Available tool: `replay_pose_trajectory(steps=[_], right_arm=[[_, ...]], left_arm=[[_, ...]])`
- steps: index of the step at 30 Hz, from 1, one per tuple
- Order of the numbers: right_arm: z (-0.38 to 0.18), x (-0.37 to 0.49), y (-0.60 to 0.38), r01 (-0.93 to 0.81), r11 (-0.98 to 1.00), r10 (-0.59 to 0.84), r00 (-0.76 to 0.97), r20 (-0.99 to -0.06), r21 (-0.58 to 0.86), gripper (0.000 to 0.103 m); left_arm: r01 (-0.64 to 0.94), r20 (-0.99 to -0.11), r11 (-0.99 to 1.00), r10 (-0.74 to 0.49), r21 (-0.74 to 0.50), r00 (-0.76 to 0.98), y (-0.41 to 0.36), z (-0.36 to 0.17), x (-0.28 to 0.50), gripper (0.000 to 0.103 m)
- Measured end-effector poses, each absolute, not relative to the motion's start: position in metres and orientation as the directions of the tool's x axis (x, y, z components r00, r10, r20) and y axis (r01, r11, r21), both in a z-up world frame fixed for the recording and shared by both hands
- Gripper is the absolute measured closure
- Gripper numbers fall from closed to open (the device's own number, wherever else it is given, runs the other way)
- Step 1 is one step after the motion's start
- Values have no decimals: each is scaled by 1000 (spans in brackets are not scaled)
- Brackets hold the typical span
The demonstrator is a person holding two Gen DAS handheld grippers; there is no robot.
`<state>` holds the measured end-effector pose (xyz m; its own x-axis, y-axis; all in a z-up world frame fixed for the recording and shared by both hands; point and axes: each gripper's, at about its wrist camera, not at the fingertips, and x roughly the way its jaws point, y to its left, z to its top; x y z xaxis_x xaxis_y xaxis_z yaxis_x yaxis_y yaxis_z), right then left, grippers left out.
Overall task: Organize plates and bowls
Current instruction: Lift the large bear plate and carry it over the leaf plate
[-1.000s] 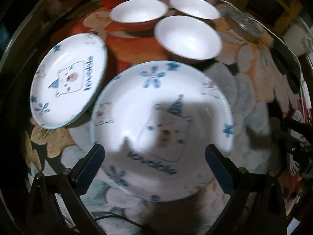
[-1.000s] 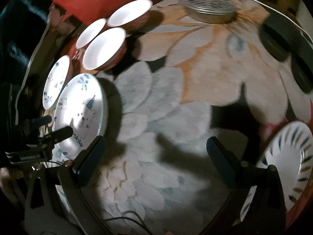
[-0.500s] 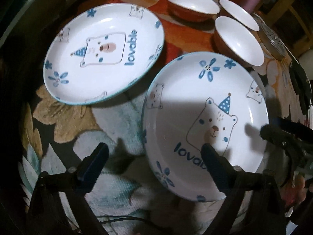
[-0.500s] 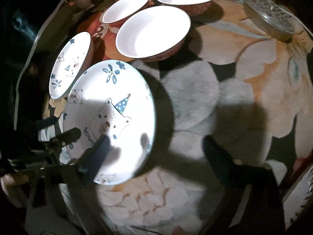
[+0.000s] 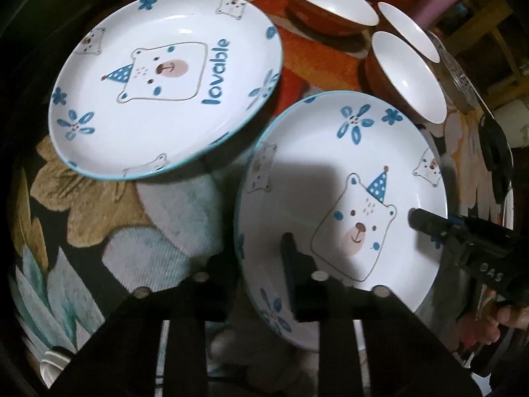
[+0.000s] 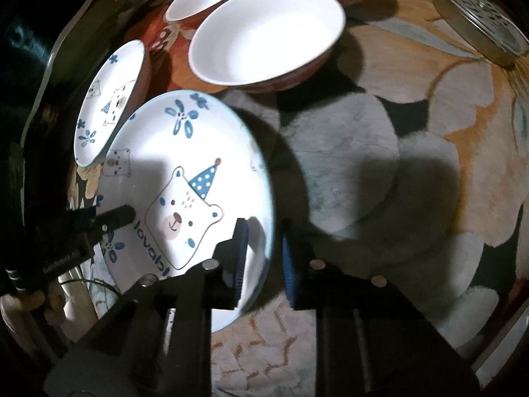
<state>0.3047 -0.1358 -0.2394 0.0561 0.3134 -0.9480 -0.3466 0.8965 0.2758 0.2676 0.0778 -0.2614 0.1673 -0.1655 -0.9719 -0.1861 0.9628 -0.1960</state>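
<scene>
- Across the lower centre of both wrist views: your near bear plate (image 5: 344,198) sits on the floral cloth (image 5: 132,238), gripped at opposite rims.
- Left gripper (image 5: 261,261): jaws have just been closing; they pinch the plate's left rim.
- Right gripper (image 6: 264,258): jaws have just been closing, nearly together on the plate's right rim.
- Done so far, by my reading: nothing stacked. Second bear plate (image 5: 165,82) lies apart at upper left; three white bowls (image 5: 406,76) stand separately at upper right.
- Left to do: lift this plate onto its twin, then nest the bowls.
- Only the right view shows: a metal perforated lid (image 6: 479,23) at upper right, unobstructed.
- Only the left view shows: the twin plate's full face.
</scene>
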Motion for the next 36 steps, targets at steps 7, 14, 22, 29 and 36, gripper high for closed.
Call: replay_pose_trajectory(steps=[7,14,22,29,36], right_arm=[[-239,303,-132,-369,893,305,70,-950,259,86],[-234,296,-140,-369,889,323,87,-943,271,87],[-221,289,-162,-330,898,342,113,-933,290,87],[-210,288,-182,-296,909,347,143,-927,295,87],[-200,283,-205,-254,917,356,176,-918,307,87]], left_arm=[[-163,-973,968,-166,-193,163,77,-257,267,82],[-116,-971,977,-157,-179,180,55,-249,260,82],[-64,-967,984,-149,-165,205,33,-235,275,82],[-29,-963,985,-158,-168,219,18,-226,284,82],[14,-958,985,-171,-172,229,1,-217,290,82]])
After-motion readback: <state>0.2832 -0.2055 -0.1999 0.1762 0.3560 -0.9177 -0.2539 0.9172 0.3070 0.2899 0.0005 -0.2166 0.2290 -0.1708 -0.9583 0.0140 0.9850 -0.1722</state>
